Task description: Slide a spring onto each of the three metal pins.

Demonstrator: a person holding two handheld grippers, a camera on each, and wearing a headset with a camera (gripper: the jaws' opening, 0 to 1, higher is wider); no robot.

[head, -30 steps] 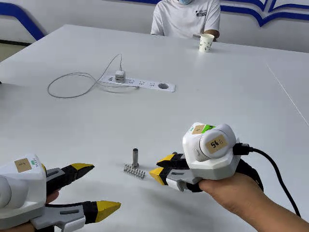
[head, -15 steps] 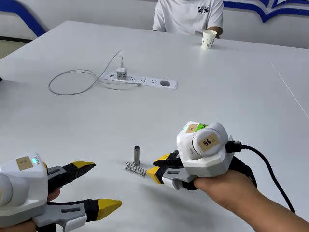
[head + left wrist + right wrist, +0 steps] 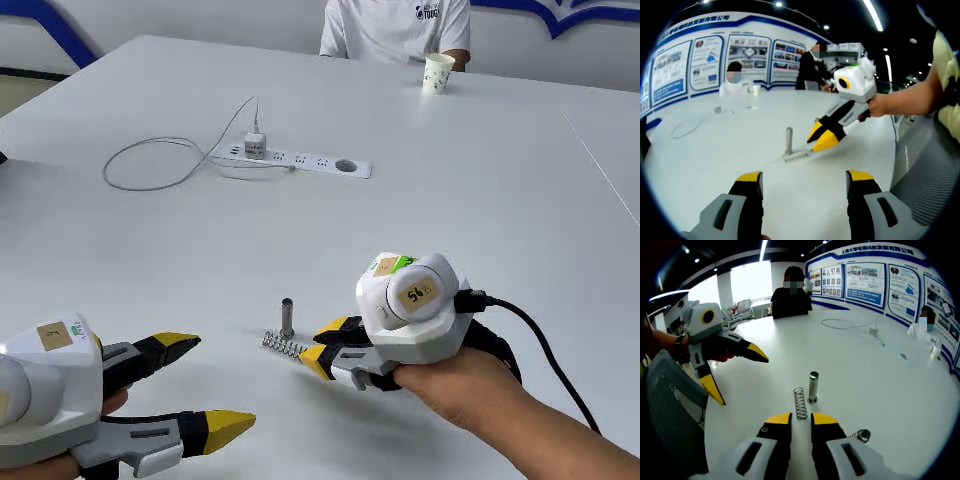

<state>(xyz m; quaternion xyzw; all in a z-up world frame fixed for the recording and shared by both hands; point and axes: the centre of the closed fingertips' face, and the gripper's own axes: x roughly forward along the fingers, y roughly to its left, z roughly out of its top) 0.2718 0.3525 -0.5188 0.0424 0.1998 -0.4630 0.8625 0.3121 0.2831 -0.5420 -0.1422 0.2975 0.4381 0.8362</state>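
We see the metal pin (image 3: 287, 315) standing upright on the white worktop (image 3: 450, 200). The spring (image 3: 282, 345) lies flat just beside the pin's foot. Our right tongs (image 3: 315, 347), jaws narrowly parted, reach the spring's end farthest from the pin. Our left tongs (image 3: 222, 382) gape wide, well apart from the pin.

Pin (image 3: 287, 316) and spring (image 3: 282, 345): bare metal, pin smooth with a dull sheen. Desk (image 3: 480, 200) top white, smooth, matt. Right gripper (image 3: 322, 343) shell glossy white plastic.
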